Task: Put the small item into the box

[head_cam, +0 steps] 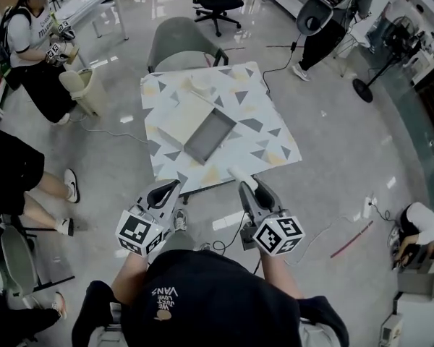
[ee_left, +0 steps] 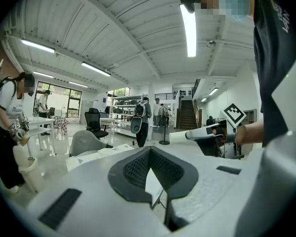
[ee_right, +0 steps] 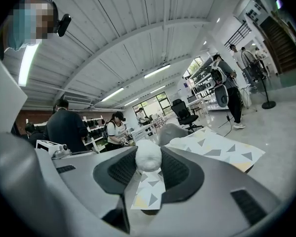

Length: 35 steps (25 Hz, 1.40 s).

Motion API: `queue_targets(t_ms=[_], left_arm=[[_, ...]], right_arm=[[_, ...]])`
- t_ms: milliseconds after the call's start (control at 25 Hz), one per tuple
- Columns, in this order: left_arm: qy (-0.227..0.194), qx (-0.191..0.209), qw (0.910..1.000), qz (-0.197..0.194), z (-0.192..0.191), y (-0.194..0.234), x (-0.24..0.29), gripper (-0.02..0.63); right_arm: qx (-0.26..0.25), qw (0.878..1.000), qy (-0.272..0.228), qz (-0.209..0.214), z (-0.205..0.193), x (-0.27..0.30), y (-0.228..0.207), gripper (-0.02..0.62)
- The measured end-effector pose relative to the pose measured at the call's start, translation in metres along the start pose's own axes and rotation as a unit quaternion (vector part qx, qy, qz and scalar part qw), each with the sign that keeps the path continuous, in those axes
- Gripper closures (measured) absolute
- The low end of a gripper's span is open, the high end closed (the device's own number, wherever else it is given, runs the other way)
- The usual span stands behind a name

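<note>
Gripping the small item (ee_right: 148,157), a soft white ball, at the very tips of the right tool (head_cam: 244,181); left tool (ee_left: 150,149) closed on nothing. Yet to reach the box (head_cam: 210,137), well ahead on the worktop (head_cam: 267,143). Could slip out en route, or land short if released early.

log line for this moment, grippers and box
left gripper: shut, empty | right gripper: shut on white item | box: open, on table
</note>
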<state>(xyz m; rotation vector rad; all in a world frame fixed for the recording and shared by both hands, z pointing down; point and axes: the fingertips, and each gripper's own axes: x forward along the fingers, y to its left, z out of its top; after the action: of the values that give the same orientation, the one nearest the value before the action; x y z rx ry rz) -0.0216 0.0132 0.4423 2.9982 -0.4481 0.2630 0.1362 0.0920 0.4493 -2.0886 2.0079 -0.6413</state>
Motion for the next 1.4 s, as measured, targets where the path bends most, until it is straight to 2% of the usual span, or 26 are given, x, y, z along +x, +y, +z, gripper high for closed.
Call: queue_targets(t_ms=[400, 800, 1080, 1400], left_arm=[[0.009, 0.02, 0.9984, -0.053, 0.016, 0.066, 0.053, 0.6], [0.017, 0.03, 0.9936, -0.108, 0.014, 0.12, 0.076, 0.6], [0.025, 0.013, 0.9934, -0.111, 0.004, 0.137, 0.094, 0.6], [0.027, -0.01, 0.9975, -0.065, 0.005, 0.152, 0.119, 0.6]], right_arm=[[0.005, 0.999, -0.006, -0.044, 0.015, 0.077, -0.021, 0.459], [0.011, 0.994, 0.018, -0.104, -0.009, 0.144, -0.041, 0.459], [-0.006, 0.991, 0.059, -0.122, -0.025, 0.178, -0.065, 0.459], [-0.053, 0.983, 0.135, -0.111, -0.041, 0.227, -0.109, 0.459]])
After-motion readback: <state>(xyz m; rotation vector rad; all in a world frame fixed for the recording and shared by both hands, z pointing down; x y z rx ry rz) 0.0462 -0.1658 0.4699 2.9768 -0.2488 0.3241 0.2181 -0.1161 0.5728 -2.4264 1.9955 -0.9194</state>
